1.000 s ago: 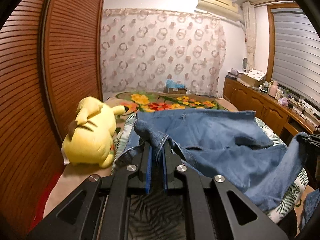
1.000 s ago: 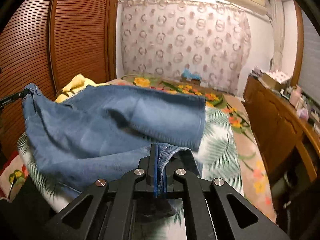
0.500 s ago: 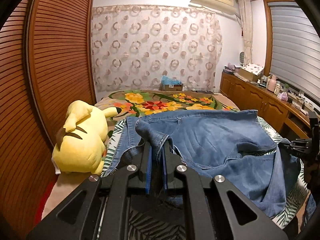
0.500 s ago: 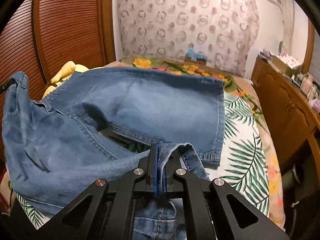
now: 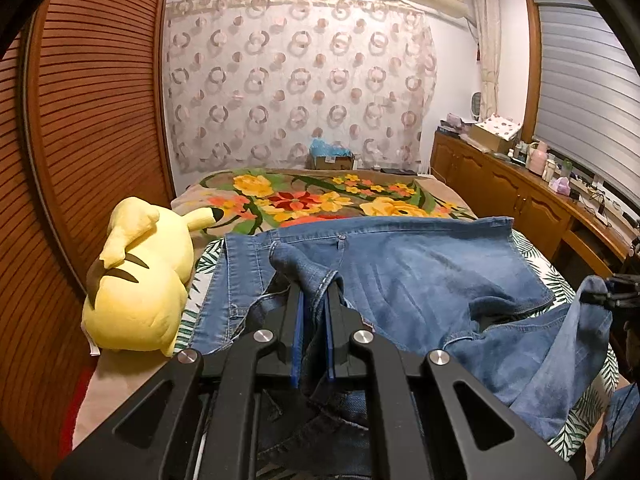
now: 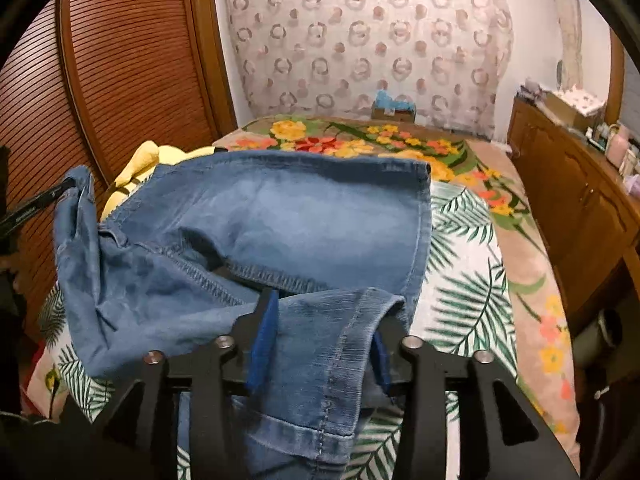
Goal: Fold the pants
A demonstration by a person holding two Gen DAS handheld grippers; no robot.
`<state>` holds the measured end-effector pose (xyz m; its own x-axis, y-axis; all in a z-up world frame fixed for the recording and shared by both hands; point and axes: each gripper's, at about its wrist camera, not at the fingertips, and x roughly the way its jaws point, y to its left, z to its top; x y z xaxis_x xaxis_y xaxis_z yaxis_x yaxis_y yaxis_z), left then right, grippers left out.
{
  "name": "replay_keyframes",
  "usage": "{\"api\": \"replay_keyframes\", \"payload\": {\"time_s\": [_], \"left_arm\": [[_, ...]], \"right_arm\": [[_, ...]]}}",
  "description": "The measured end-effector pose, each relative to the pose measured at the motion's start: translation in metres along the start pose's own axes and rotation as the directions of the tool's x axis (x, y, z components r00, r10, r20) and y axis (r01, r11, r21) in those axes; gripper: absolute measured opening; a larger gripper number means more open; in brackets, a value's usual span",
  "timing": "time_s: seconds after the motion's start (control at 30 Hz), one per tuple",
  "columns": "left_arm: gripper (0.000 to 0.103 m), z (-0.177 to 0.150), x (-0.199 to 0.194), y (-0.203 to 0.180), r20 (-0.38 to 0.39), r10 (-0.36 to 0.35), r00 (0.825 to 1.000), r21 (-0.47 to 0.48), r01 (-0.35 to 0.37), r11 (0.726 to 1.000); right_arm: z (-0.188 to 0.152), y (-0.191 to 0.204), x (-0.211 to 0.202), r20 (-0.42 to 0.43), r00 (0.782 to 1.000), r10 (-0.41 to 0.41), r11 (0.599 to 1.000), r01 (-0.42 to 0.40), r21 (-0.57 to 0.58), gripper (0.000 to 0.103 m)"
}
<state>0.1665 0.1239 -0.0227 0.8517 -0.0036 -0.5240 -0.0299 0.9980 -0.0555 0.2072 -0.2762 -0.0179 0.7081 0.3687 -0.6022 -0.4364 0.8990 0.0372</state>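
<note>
My right gripper [image 6: 320,340] jaws are opening around the hem while my left gripper [image 5: 312,336] pinches the waistband, the pants [image 6: 280,220] lying crosswise beside the yellow plush [image 5: 140,280].

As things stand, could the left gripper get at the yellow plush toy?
Probably not yet: the left gripper is shut on the jeans. The yellow plush toy lies unobstructed beside them.

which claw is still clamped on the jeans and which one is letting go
The left claw is clamped shut on a bunched fold of the jeans. The right claw is opening: its pads stand apart, with the hem end lying loose between them.
</note>
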Motion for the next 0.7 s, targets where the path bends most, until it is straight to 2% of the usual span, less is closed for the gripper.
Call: {"api": "replay_keyframes", "payload": {"time_s": [0.17, 0.27, 0.4, 0.47, 0.7], "left_arm": [[0.01, 0.0, 0.006, -0.003, -0.01, -0.008, 1.0, 0.007, 0.008, 1.0], [0.01, -0.002, 0.009, -0.005, -0.018, -0.011, 1.0, 0.015, 0.011, 1.0], [0.01, -0.003, 0.01, -0.007, -0.024, -0.019, 1.0, 0.021, 0.019, 1.0], [0.01, -0.003, 0.01, -0.007, -0.024, -0.021, 0.999, 0.021, 0.022, 1.0], [0.01, -0.003, 0.009, -0.007, -0.022, -0.018, 1.0, 0.016, 0.018, 1.0]], "right_arm": [[-0.016, -0.002, 0.018, -0.109, 0.994, -0.029, 0.999, 0.027, -0.018, 0.052], [-0.028, -0.008, 0.025, -0.142, 0.99, -0.017, 0.999, 0.021, 0.026, 0.052], [-0.035, -0.009, 0.02, -0.146, 0.989, 0.001, 0.998, 0.009, 0.07, 0.053], [-0.033, -0.01, 0.011, -0.133, 0.991, 0.001, 0.996, 0.01, 0.085, 0.058], [-0.046, -0.017, -0.021, -0.126, 0.992, -0.032, 0.995, 0.044, 0.094, 0.059]]}}
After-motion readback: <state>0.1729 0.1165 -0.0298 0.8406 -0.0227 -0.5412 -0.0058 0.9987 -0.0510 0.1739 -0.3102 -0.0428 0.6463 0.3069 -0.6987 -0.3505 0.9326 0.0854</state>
